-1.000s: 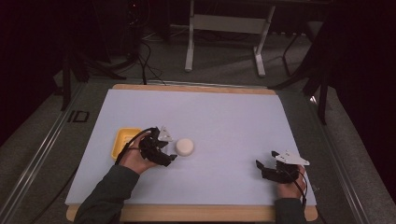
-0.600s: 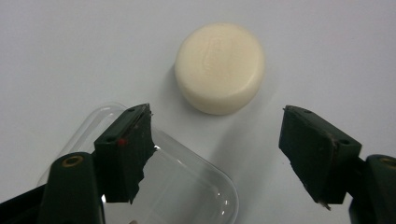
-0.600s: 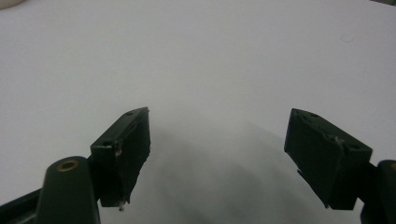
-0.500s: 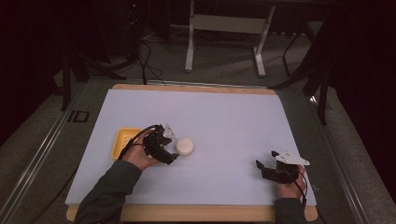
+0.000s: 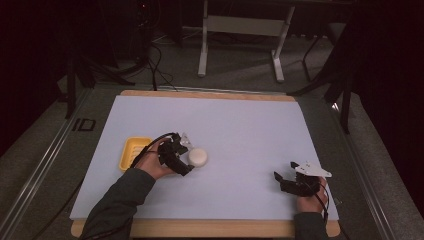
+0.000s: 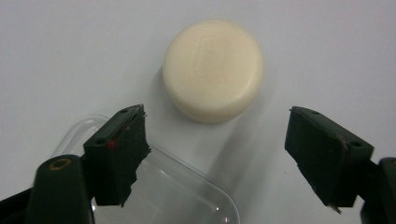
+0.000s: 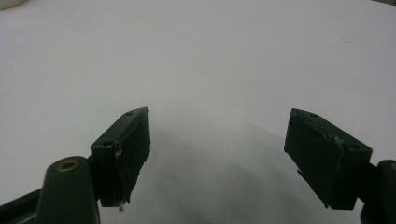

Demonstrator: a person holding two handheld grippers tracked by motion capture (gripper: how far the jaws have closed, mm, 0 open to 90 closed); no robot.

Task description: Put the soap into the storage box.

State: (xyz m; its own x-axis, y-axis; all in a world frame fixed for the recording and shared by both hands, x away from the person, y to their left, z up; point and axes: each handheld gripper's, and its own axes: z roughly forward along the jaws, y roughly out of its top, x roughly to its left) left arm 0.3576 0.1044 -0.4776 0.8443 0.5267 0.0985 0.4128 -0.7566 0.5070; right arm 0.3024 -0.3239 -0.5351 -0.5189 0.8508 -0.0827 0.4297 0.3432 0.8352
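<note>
One round bar of soap [image 6: 212, 70] was seen flat on the desk [image 5: 250, 130], just ahead of the released left claw [image 6: 215, 140]. It was judged firm, light and slippery, best pinched across its rim. The right claw [image 7: 217, 149] was released, well apart.

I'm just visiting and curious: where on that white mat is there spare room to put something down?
The whole far half of the white mat is bare, as is the middle stretch between the soap bar and the right claw. It is crowded at the near left, where the left claw, soap, clear lid and yellow dish cluster.
</note>
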